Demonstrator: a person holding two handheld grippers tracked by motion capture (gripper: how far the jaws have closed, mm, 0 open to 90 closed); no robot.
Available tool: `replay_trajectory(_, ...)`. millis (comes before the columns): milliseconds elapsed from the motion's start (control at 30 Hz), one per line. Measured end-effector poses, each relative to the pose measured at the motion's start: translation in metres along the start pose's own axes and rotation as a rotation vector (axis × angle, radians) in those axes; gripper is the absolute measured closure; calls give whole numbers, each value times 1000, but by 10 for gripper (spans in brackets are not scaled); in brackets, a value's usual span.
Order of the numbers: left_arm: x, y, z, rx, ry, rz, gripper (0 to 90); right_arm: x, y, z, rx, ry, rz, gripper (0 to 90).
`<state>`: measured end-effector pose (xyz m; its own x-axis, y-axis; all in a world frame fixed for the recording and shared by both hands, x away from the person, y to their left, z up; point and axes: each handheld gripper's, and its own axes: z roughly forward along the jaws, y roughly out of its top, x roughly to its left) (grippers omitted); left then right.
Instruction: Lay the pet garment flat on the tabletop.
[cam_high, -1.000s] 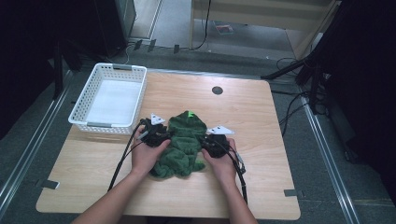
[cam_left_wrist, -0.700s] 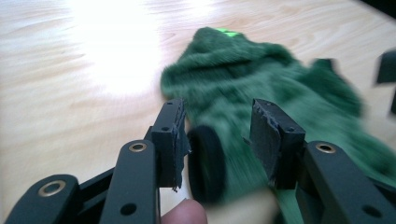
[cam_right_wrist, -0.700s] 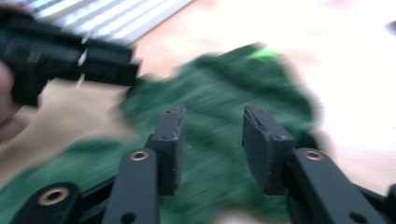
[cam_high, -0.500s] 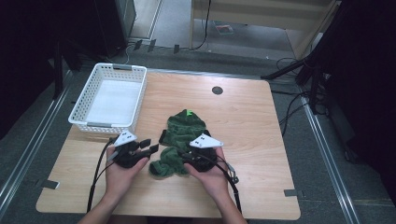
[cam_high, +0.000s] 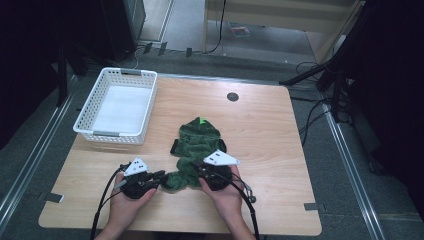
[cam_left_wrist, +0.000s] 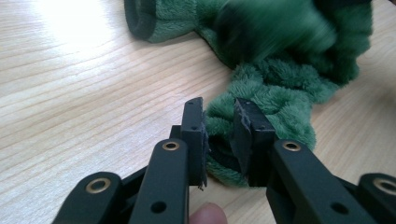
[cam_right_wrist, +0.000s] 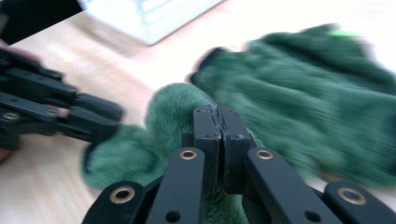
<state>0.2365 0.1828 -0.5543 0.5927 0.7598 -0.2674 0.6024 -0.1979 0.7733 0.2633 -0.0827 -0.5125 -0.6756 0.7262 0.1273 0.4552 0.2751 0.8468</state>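
Note:
A green fleece garment (cam_high: 197, 142) with a hood lies in the middle of the wooden table (cam_high: 280, 130), its lower hem bunched up. My left gripper (cam_high: 161, 176) comes in from the left at that hem. In the left gripper view its jaws (cam_left_wrist: 219, 109) have just been closing and pinch a fold of the garment (cam_left_wrist: 280, 93). My right gripper (cam_high: 196, 164) sits over the lower right part. Its jaws (cam_right_wrist: 218, 112) have just been closing and meet. The fleece (cam_right_wrist: 303, 93) humps behind them, and I see none between the pads.
A white mesh basket (cam_high: 131, 72) stands at the table's far left corner. A round cable hole (cam_high: 232, 96) sits near the far edge. Black cables trail from both grippers over the near edge. The left gripper (cam_right_wrist: 93, 116) shows in the right gripper view.
Both hands pulled back from the garment's middle toward the near edge. The left swung out to the left, then came in at the hem. The lower part of the garment is more bunched.

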Motion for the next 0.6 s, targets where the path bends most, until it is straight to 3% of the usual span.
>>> replay_trajectory(100,2,0,0,0,-13,-18,764,-9,-13,-22,-43,-61,36,880)
replay_trajectory(133,2,0,0,0,-13,-18,766,-9,-13,-22,-43,-61,36,880)
replay_trajectory(200,2,1,0,0,-10,-10,766,-21,-30,-45,-87,-70,150,863)
replay_trajectory(333,2,1,1,-2,-17,-12,765,-39,-54,-67,-73,-94,305,840)
replay_trajectory(400,3,1,0,-6,-20,-13,763,-47,-64,-74,-45,-117,376,763)
replay_trajectory(467,3,1,0,-9,-25,-18,759,-53,-69,-80,-44,-136,400,703)
replay_trajectory(533,4,1,0,-10,-27,-18,753,-54,-69,-83,-61,-150,393,678)
replay_trajectory(567,4,1,0,-12,-29,-19,753,-54,-66,-87,-77,-174,378,649)
replay_trajectory(600,4,1,0,-17,-33,-18,746,-52,-58,-93,-118,-241,326,597)
